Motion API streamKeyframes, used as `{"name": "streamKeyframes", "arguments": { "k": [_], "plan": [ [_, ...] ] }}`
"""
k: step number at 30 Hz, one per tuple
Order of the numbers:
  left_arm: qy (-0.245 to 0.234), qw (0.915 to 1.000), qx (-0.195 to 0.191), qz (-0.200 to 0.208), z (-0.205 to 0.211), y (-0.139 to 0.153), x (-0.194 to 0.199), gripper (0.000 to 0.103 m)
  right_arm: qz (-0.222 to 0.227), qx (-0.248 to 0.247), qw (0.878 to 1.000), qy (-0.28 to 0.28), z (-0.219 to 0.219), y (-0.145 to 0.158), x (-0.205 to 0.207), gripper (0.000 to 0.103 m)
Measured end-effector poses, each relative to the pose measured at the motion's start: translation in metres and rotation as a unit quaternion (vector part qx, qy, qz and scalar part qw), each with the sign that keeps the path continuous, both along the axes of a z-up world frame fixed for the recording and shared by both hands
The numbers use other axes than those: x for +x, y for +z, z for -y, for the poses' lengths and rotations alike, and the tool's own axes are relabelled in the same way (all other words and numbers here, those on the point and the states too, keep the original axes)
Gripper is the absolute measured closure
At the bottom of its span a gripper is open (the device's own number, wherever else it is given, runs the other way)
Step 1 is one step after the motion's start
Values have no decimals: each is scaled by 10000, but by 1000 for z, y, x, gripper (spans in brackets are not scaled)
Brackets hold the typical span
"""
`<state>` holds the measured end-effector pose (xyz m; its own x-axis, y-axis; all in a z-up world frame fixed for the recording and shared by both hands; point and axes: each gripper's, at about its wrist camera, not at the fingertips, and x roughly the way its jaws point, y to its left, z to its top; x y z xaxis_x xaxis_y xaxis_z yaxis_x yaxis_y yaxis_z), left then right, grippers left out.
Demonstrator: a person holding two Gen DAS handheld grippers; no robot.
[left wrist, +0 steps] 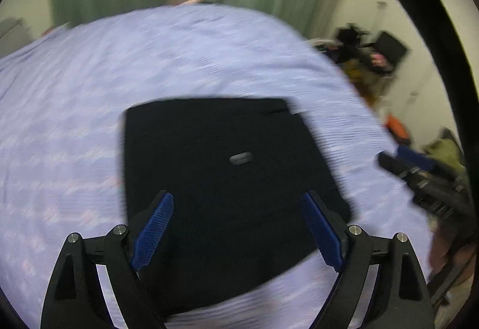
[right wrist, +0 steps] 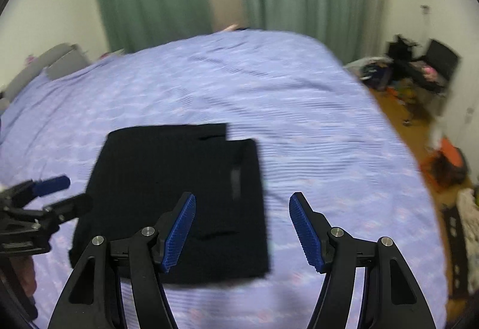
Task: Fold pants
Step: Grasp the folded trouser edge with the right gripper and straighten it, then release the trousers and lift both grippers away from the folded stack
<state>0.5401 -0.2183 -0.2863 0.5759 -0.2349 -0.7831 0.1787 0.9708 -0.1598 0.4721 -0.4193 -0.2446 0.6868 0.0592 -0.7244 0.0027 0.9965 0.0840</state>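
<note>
Pants [right wrist: 173, 203] are lying as a compact black rectangle on the bed [right wrist: 299, 107], so folding is looking nearly finished. Left hand-held gripper [left wrist: 238, 227] and right hand-held gripper [right wrist: 242, 227] are both hovering spread apart, holding nothing.

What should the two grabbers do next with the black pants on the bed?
Probably just pull both away and stop. The black pants already lie as a compact folded rectangle on the purple bed cover. The left gripper and right gripper are both open and hold nothing. One layer's corner sticks out at the far edge, so a small nudge there might tidy it.
</note>
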Motion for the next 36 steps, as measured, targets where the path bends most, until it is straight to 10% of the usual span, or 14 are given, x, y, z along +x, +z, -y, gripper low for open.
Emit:
{"name": "streamKeyframes", "arguments": {
  "k": [14,20,26,29,36],
  "plan": [
    [822,9949,59,-586,-46,-57,48,17,-1175,1041,9874,213,-5,-107,105,62],
    [662,9966,30,-484,-45,-53,44,17,-652,1050,9919,274,-11,-67,77,75],
    [640,9968,-33,-471,-31,-51,52,17,-995,1117,9883,301,-13,-84,101,76],
    [627,9971,-14,-440,-31,-49,51,17,-1242,1377,9826,-62,3,-96,105,94],
    [502,9979,-10,-415,-20,-51,47,18,-484,1169,9919,-139,22,-44,65,99]
  ]
}}
